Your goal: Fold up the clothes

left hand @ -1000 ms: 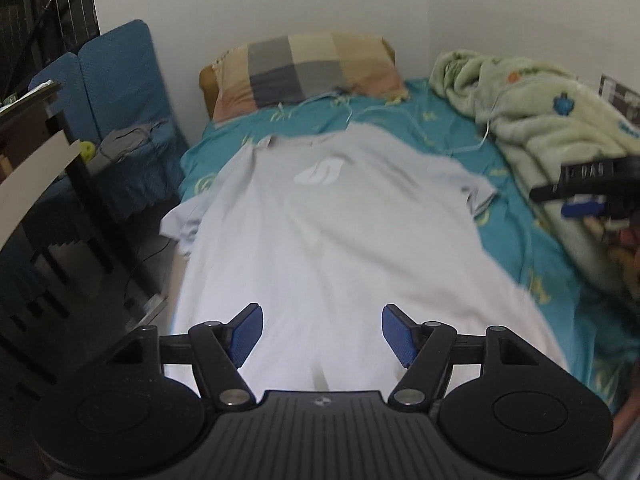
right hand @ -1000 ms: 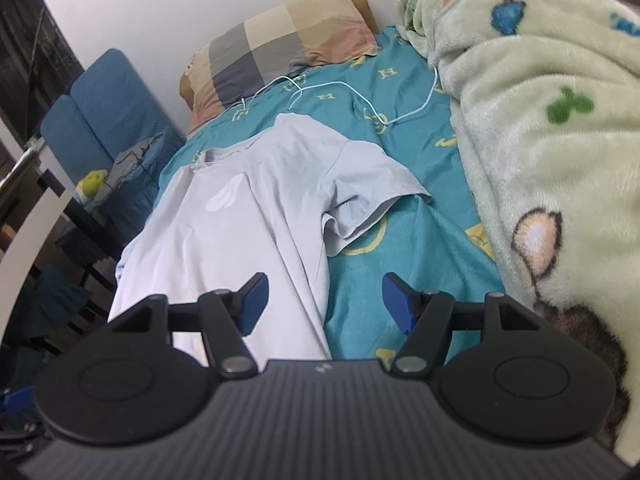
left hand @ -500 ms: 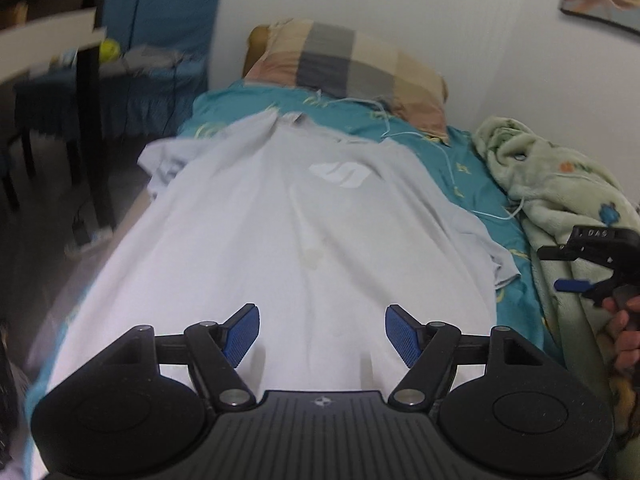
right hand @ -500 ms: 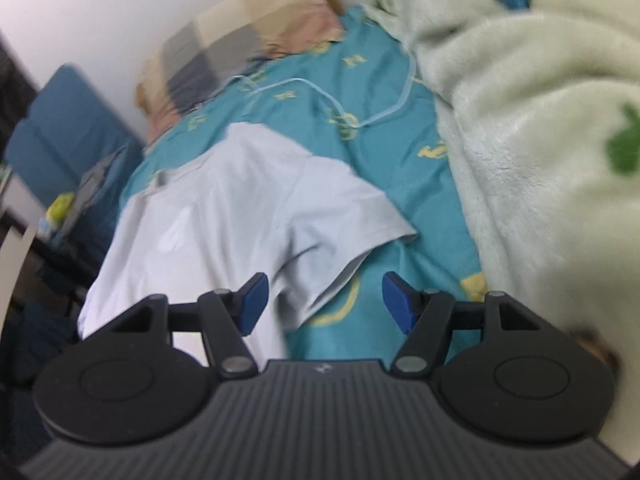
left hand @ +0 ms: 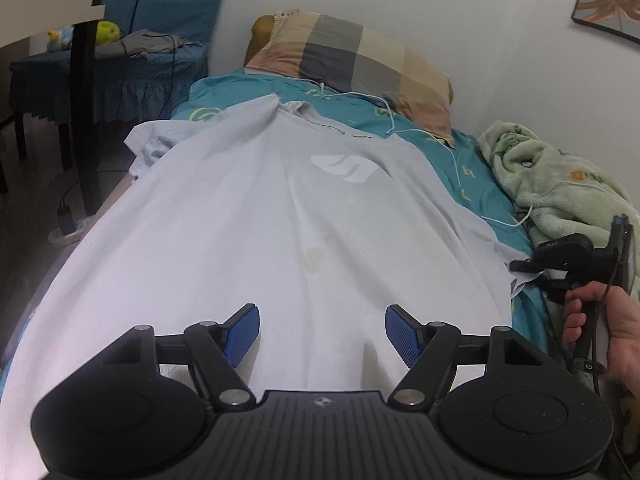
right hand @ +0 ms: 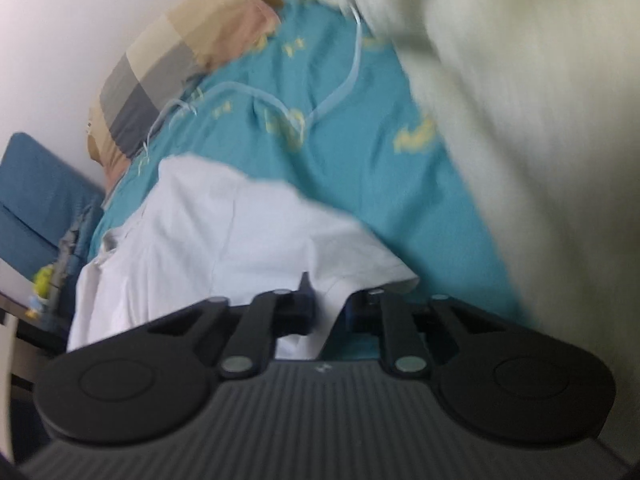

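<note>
A pale grey T-shirt [left hand: 280, 216] lies spread face up along the bed, collar toward the pillow, a white logo on its chest. My left gripper [left hand: 322, 330] is open and empty, hovering over the shirt's lower part. My right gripper [right hand: 330, 308] has its jaws closing around the edge of the shirt's right sleeve [right hand: 360, 256]; the view is blurred. The right gripper also shows in the left wrist view [left hand: 524, 266] at the sleeve's edge, held by a hand.
The bed has a teal sheet [left hand: 460, 160] and a checked pillow [left hand: 352, 60] at its head. A green fleece blanket [left hand: 560, 192] is bunched along the right side. A white cable [left hand: 452, 148] lies on the sheet. A chair [left hand: 80, 40] and blue seat stand left.
My right gripper has moved down onto the sleeve and its jaws have drawn in from wide open. My left gripper swung left and stayed open over the shirt.
</note>
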### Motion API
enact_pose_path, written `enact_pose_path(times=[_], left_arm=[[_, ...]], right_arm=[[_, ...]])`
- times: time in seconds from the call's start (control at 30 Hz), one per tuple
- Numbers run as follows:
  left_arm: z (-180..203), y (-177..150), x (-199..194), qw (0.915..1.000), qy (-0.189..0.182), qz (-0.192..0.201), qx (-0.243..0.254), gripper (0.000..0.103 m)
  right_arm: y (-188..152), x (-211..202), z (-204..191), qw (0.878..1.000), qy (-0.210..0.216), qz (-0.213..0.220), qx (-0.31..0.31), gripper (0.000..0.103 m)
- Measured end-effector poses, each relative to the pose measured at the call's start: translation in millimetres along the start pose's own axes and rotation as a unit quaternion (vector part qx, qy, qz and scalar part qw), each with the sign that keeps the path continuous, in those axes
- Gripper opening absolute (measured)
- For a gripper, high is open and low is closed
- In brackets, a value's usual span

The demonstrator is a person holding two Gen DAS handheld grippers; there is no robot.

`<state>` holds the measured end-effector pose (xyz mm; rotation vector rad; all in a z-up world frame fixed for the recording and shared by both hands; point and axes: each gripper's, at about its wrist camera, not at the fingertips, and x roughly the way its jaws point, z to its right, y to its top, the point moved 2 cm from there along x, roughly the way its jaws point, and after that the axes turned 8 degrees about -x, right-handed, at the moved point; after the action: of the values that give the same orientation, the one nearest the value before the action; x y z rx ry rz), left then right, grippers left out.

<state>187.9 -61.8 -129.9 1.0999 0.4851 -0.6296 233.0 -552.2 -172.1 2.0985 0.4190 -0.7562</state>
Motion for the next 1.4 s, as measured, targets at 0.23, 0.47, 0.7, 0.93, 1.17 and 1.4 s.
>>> enact_pose_path(times=[0.23,0.47,0.7,0.93,1.17,1.4], left_arm=[[0,-11,1,0.9999,0.015,0.003,-0.005,0.072],[13,-22,14,0.999,0.035,-0.002,0.029,0.072],[15,-25,22,0.9984,0.043,-0.003,0.037,0.072],[17,-23,14,0.999,0.031,0.006,0.033,0.072],[23,-25,1,0.9989,0.017,0.013,0.042,0.072],[26,-25,-1,0.999,0.012,0.014,0.04,0.072]], right_arm=[[59,-28,-7,0.988,0.008,0.14,-0.062,0.007],[74,-2,21,0.989,-0.014,0.136,-0.063,0.007],[81,-3,24,0.987,-0.016,0.151,-0.055,0.009],[75,-18,22,0.995,0.067,0.074,0.0,0.046],[22,-13,13,0.99,0.11,-0.075,0.055,0.065],[9,2,24,0.983,0.133,-0.038,0.122,0.064]])
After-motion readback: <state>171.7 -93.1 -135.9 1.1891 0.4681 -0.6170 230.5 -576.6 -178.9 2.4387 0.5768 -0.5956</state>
